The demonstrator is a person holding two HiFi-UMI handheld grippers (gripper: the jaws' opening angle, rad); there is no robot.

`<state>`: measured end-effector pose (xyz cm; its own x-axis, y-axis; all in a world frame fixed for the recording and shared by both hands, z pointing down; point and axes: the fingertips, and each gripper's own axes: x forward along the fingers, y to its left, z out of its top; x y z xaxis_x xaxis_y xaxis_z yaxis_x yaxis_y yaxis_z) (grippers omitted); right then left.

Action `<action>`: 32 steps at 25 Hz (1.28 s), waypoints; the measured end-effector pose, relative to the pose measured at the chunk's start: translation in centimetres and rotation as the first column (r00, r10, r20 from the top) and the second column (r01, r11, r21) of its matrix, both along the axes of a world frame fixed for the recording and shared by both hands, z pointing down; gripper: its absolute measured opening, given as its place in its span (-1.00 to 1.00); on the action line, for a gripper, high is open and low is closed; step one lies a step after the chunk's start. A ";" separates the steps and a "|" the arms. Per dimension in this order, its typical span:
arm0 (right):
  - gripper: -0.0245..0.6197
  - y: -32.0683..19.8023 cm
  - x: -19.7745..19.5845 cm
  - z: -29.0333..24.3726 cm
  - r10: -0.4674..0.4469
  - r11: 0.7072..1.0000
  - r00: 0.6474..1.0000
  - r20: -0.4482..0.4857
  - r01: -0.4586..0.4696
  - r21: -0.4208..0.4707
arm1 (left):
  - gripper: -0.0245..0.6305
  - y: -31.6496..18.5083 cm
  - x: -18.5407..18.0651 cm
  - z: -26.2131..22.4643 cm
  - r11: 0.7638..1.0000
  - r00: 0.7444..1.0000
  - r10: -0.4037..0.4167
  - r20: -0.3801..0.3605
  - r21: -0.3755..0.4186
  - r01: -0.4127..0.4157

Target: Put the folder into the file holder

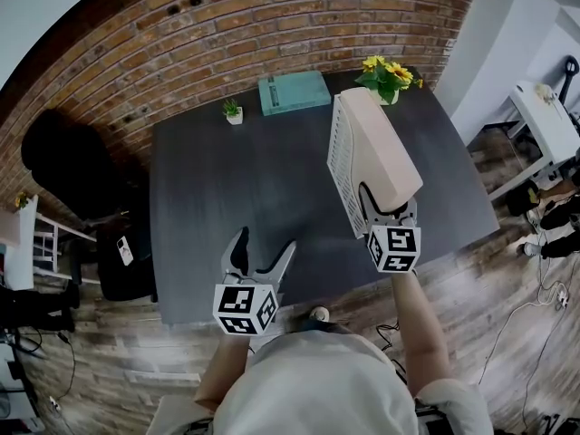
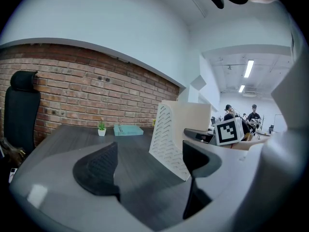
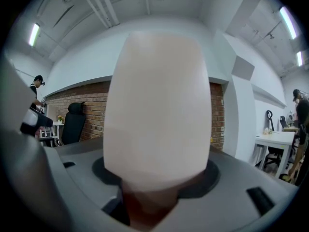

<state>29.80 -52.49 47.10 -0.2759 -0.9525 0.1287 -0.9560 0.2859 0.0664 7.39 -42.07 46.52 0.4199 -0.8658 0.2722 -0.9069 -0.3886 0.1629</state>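
A white file holder [image 1: 376, 157] with a slotted side is over the right half of the dark table [image 1: 227, 207]. My right gripper [image 1: 390, 207] is shut on its near end, and the holder [image 3: 157, 110] fills that gripper's view. I cannot tell whether its base rests on the table. The teal folder [image 1: 294, 92] lies flat at the table's far edge by the brick wall. My left gripper [image 1: 265, 243] hangs open with nothing in it at the table's front edge. The left gripper view shows the holder [image 2: 169, 134] to its right and the folder [image 2: 128, 129] far off.
A small potted plant [image 1: 233, 111] stands left of the folder, and yellow flowers [image 1: 387, 75] stand at the back right corner. A black chair [image 1: 63, 166] is left of the table. A white desk [image 1: 548, 116] stands far right, and people [image 2: 241, 117] are in the background.
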 end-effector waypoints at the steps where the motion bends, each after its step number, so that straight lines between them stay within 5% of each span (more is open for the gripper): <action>1: -0.04 0.0 0.0 0.0 0.000 1.000 1.000 -0.002 0.000 -0.001 | 0.33 0.1 -0.1 0.0 1.000 1.000 0.002 0.000 0.000 -0.002; 9: 0.11 0.2 -0.5 0.5 -0.010 0.998 0.996 -0.092 0.005 -0.056 | 0.33 1.6 -1.2 -0.5 1.000 1.000 0.024 -0.003 -0.002 -0.024; 20: 0.10 7.5 -0.1 -1.0 0.111 0.991 0.988 -0.105 -0.118 -0.065 | 0.33 6.1 -3.8 -1.0 0.994 0.993 0.113 -0.013 -0.001 -0.113; 32: -0.48 21.1 -8.6 -2.1 0.131 0.990 0.986 -0.100 -0.137 -0.047 | 0.24 12.9 -7.8 -1.0 0.975 0.975 0.222 -0.014 0.006 -0.222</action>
